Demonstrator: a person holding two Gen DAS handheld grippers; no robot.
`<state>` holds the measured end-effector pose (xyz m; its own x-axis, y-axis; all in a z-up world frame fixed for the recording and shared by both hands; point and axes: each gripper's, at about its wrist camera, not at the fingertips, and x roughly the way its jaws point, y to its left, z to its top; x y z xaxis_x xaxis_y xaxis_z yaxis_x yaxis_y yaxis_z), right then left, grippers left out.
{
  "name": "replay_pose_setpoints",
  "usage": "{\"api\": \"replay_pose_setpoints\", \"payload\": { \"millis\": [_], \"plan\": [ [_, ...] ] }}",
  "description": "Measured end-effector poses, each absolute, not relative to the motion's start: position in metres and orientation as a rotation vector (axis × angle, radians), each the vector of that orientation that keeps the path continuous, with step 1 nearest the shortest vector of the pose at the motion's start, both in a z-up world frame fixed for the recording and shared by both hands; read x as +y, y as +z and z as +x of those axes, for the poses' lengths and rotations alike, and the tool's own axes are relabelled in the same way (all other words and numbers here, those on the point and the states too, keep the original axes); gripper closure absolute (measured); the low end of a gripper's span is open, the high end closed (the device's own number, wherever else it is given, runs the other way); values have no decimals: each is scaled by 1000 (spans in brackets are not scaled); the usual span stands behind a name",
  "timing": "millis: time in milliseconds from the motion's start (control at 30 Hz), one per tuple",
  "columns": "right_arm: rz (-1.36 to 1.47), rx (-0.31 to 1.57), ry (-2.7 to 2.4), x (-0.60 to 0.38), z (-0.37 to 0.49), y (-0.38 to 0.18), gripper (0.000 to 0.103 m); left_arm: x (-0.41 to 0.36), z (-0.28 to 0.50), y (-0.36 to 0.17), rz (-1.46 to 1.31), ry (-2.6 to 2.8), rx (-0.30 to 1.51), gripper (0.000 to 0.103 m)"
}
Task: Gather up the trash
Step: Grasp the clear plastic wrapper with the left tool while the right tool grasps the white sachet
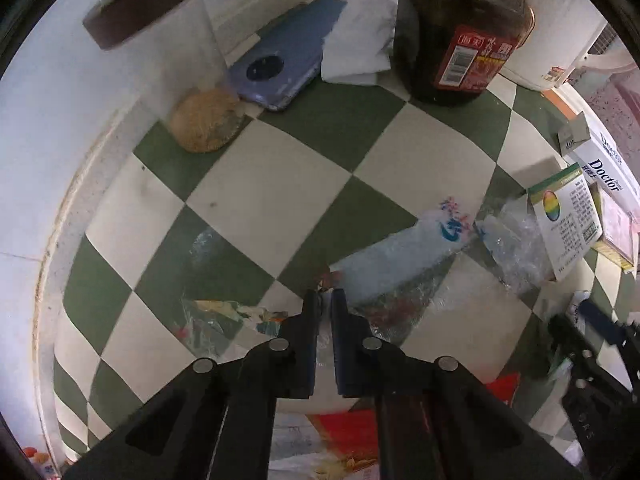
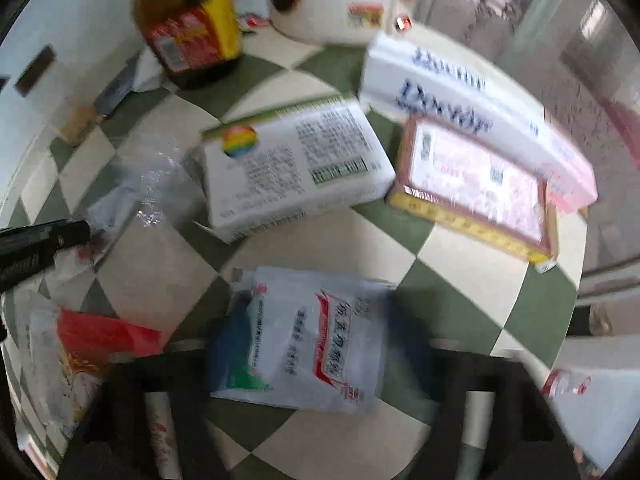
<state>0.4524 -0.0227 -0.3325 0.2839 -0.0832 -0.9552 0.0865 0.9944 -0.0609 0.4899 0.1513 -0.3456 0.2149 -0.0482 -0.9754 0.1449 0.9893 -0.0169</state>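
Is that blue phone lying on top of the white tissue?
No. The blue phone lies flat on the checkered tablecloth, and the crumpled white tissue overlaps its far end instead.

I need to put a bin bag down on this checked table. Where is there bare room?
The widest bare patch is the middle of the green-and-cream checked tablecloth, between the round tan stone, the dark brown sauce bottle and the clear printed plastic wrapper. The right side is crowded with the white rainbow-logo box.
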Motion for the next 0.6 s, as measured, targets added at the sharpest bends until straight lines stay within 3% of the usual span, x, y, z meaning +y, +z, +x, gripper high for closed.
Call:
{"api": "replay_pose_setpoints", "payload": {
  "millis": [33,200,600],
  "plan": [
    [7,1278,-97,-21,451,-333,89,151,489,-346,89,-129,1344,100],
    [111,1252,-53,-32,442,-330,94,153,466,-331,78,-93,1303,102],
    [360,1105,31,-111,409,-246,98,132,402,-213,18,-54,1090,103]
  ]
}}
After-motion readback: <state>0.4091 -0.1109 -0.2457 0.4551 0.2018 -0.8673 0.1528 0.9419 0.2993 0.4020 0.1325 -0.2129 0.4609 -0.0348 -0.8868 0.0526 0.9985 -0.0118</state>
